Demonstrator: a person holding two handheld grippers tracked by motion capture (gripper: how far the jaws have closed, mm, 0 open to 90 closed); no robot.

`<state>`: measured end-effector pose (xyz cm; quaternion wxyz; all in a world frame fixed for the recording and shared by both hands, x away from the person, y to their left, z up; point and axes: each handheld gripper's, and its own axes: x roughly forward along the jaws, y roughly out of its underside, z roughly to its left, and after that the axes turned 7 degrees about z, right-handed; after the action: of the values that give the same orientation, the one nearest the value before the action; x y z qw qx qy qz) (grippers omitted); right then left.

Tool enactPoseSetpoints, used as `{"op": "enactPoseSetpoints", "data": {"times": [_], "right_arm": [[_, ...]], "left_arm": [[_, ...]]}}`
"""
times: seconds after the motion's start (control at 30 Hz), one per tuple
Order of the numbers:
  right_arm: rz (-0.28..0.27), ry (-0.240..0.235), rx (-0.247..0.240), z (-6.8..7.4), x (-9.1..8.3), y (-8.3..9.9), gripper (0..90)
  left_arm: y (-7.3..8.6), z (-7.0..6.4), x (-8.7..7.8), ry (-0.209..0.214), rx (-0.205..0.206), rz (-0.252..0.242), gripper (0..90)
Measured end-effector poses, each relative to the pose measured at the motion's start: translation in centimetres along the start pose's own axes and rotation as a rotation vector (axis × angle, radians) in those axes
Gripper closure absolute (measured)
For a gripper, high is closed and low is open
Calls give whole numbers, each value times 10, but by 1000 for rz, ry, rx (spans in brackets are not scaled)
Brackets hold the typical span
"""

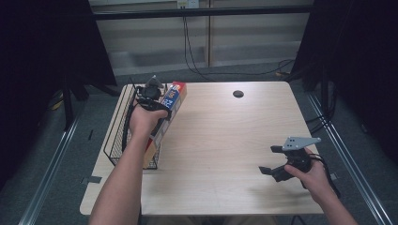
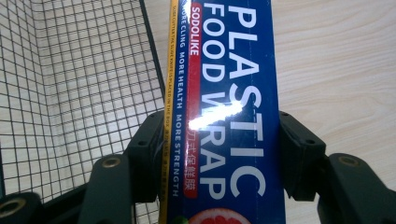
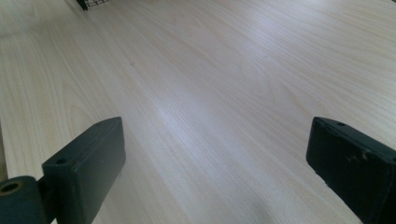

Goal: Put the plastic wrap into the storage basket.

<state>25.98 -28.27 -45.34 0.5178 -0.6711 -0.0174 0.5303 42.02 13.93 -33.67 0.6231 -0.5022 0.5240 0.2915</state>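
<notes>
Long blue printed-card plastic-wrap box [image 2: 229,116]: glossy, smooth, with a bright glare streak. Black thin-wire mesh basket [image 2: 70,93]: metal grid, dull sheen. Pale wood-grain bench [image 3: 210,93]: smooth, satin finish with soft reflections. Black plastic left tool [image 2: 219,158] and right tool [image 3: 215,163]: matt, lightly scuffed.

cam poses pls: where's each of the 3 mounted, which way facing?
High view: above the person's side, facing forward-down on the table; both forearms, left tongs, right tongs.
Left gripper view: on the left tongs, along jaws clamping the plastic wrap box beside the wire basket.
Right gripper view: on the right tongs, jaws apart over bare table.
Shared: box, basket, table.
</notes>
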Motion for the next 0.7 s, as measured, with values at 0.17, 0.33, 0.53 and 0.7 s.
{"op": "enactPoseSetpoints", "data": {"times": [0.17,0.33,0.53,0.7], "right_arm": [[-4,-1,-1,0,0,0,43],[-2,-2,2,0,0,0,43],[2,0,0,1,1,0,43],[1,-1,-1,1,1,0,43]], "left_arm": [[2,6,-1,-9,-27,-9,428],[5,12,-3,-13,-50,-15,428],[9,19,-2,-25,-84,-10,428],[13,25,-1,-38,-118,-10,427]]}}
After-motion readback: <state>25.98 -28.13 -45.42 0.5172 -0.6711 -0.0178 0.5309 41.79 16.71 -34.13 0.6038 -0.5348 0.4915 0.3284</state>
